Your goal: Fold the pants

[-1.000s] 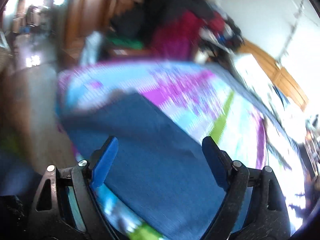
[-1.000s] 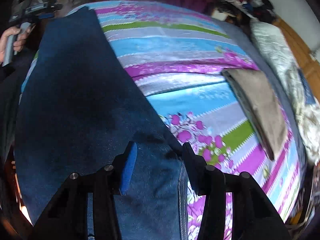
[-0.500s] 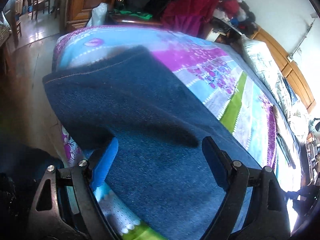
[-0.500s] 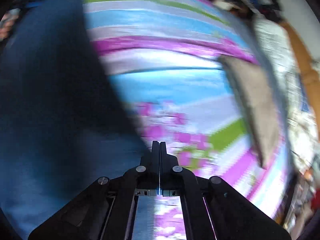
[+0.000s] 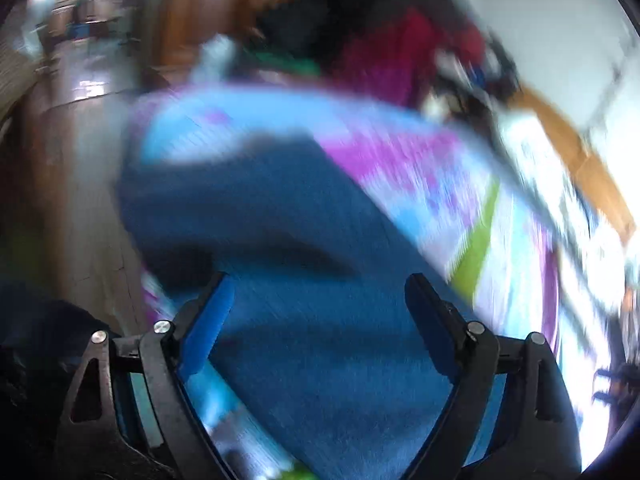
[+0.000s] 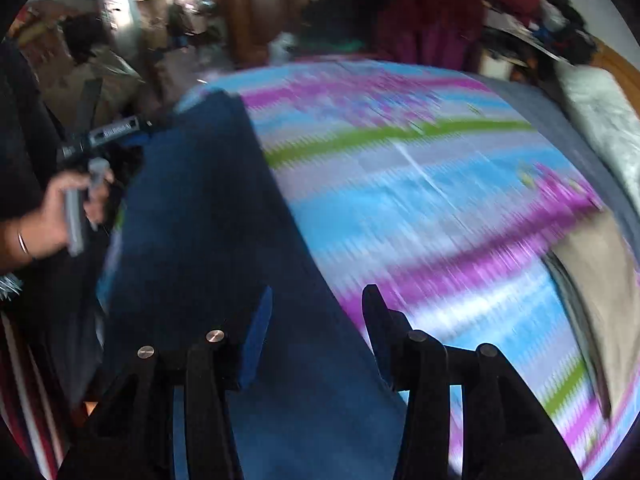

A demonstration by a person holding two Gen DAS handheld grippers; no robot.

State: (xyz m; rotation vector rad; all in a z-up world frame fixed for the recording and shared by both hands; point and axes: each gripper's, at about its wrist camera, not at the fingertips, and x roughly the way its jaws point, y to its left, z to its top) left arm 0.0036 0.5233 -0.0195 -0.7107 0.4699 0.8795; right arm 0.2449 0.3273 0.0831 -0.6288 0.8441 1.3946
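Striped bedspread (image 6: 420, 184) under blue jeans (image 6: 208, 240) — both grippers' fingers (image 5: 208, 320) (image 6: 256, 332) spread, empty.

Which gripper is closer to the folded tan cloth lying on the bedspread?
Right. The right gripper hovers open over the jeans, with the tan cloth just across the bedspread to its right. The left gripper, also open, sits over the jeans' other end; the cloth is not discernible in its view.

Striped bed (image 6: 440, 184): jeans (image 6: 208, 248), tan garment (image 6: 600, 264)
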